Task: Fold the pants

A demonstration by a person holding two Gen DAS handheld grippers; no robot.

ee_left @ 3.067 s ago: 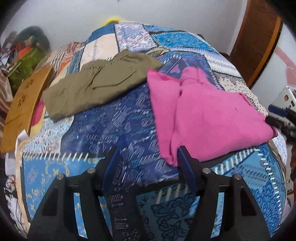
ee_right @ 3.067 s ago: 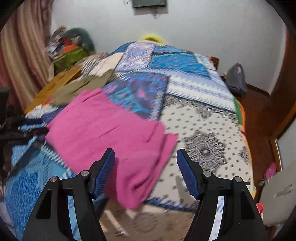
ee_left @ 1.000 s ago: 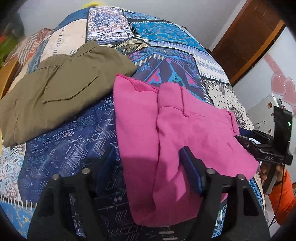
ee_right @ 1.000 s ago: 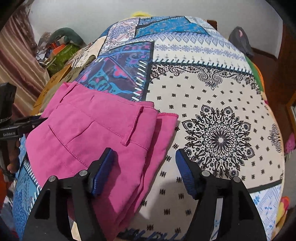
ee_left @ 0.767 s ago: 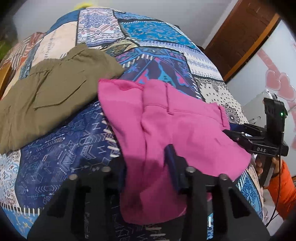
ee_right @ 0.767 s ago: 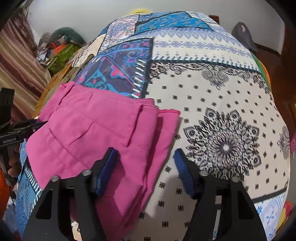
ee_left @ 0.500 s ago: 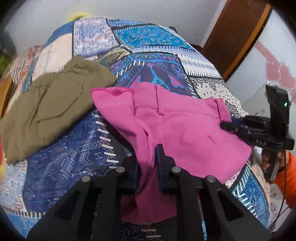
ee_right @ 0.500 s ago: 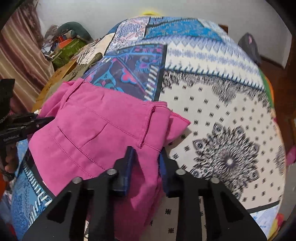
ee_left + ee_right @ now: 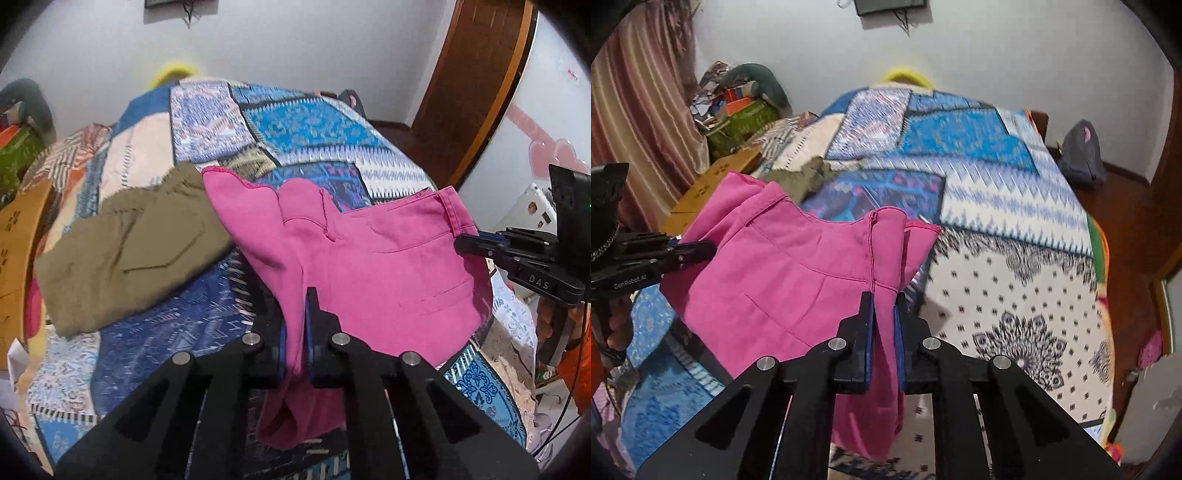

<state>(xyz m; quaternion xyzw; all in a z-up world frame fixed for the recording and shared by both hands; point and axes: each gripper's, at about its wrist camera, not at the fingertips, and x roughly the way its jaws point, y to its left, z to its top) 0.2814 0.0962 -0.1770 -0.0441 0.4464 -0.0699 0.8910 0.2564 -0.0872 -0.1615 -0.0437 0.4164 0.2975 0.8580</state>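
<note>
Pants [image 9: 373,266] (pink) hang pinched between left hand-held gripper [image 9: 294,325] and right hand-held gripper [image 9: 884,317].

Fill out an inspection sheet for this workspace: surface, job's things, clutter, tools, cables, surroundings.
Surface: bed under a patchwork cover.
Job's things: pink pants, lifted off the bed at both gripped edges.
Clutter: olive pants lying flat beside them; cardboard at the bed's left edge.
Tools: left tool shut on the pink pants; right tool shut on their other edge.
Cables: thin black cable beside the right tool.
Surroundings: curtain, grey bag on the floor, wooden door.
</note>
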